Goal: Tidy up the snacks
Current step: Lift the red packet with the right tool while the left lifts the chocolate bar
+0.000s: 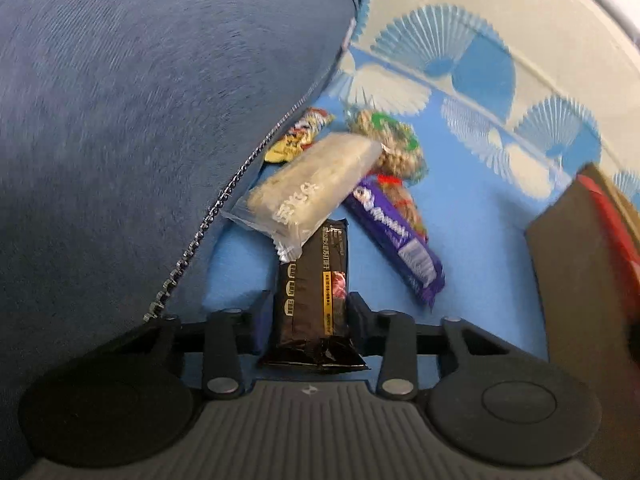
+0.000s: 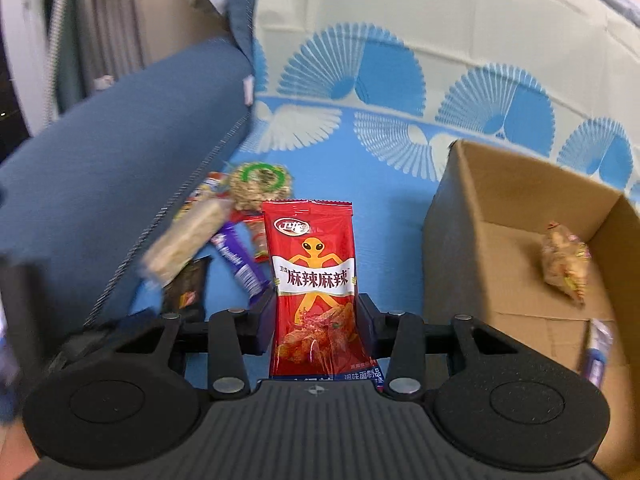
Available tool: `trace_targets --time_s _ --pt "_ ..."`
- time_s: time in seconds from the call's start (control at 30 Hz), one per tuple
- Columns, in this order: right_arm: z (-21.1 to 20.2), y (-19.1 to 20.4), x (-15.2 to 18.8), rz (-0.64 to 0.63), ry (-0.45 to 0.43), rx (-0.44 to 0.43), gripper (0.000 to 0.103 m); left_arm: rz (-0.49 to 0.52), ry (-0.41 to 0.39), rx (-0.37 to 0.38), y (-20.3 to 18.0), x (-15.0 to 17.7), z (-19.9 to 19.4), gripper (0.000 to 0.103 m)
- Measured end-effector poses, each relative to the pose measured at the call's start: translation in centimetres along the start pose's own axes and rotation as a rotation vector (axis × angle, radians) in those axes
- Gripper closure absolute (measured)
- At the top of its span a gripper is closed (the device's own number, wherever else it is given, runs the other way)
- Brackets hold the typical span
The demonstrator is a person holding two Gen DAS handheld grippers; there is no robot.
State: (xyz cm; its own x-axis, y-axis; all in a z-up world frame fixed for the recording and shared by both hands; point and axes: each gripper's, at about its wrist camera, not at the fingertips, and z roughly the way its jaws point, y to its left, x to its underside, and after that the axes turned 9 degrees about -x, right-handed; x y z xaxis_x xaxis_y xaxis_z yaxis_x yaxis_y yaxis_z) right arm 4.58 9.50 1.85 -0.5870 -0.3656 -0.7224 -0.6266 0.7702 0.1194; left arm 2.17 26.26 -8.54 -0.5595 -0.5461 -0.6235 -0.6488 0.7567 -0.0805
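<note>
While the right gripper (image 2: pixel 316 320) grips the red snack packet (image 2: pixel 312 280) upright between its pads, long axis along the fingers, the cardboard box (image 2: pixel 460 216) stands just to its right on the blue fan-patterned mat (image 2: pixel 392 216), open side up. The left gripper (image 1: pixel 308 316) is clamped on the black snack bar (image 1: pixel 316 292) near the mat's left edge, farther from the box.
</note>
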Motion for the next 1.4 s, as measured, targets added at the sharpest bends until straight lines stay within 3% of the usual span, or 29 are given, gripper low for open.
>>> trace_targets --time_s 0.1,0.23,0.4,0.47,0.6,0.73,0.97,1.07,1.4 --pt "-3.4 0.2 1.6 -0.011 -0.005 -0.029 0.059 0.062 0.113 0.051 0.7 -0.6 -0.4 0.06" --pt "-5.1 1.1 4.8 -0.008 -0.01 -0.063 0.059 0.175 0.191 0.14 1.4 0.7 -1.9 0.061" --pt "-3.8 2.5 9.9 -0.006 0.006 -0.079 0.059 0.196 0.161 0.236 2.3 2.4 -4.6 0.064" --pt "-2.5 2.6 11.0 -0.003 0.049 -0.075 0.059 0.176 0.157 0.249 2.5 2.8 -4.9 0.067" --pt "-0.6 2.1 11.5 -0.006 0.076 -0.059 0.059 0.115 0.187 0.219 2.8 2.8 -4.1 0.067" --pt "0.7 0.4 11.5 0.054 0.115 -0.083 0.057 0.13 0.211 0.223 2.3 2.6 -3.4 0.064" --pt "0.9 0.5 11.7 0.032 0.113 -0.13 0.049 0.154 0.192 0.247 1.5 2.8 -3.3 0.035" --pt "1.1 0.4 11.8 0.029 0.125 -0.13 0.045 0.202 0.193 0.241 0.7 2.9 -3.2 0.029" --pt "1.4 0.3 12.3 0.01 0.129 -0.121 0.04 0.326 0.156 0.179 -1.1 3.8 -3.4 0.029"
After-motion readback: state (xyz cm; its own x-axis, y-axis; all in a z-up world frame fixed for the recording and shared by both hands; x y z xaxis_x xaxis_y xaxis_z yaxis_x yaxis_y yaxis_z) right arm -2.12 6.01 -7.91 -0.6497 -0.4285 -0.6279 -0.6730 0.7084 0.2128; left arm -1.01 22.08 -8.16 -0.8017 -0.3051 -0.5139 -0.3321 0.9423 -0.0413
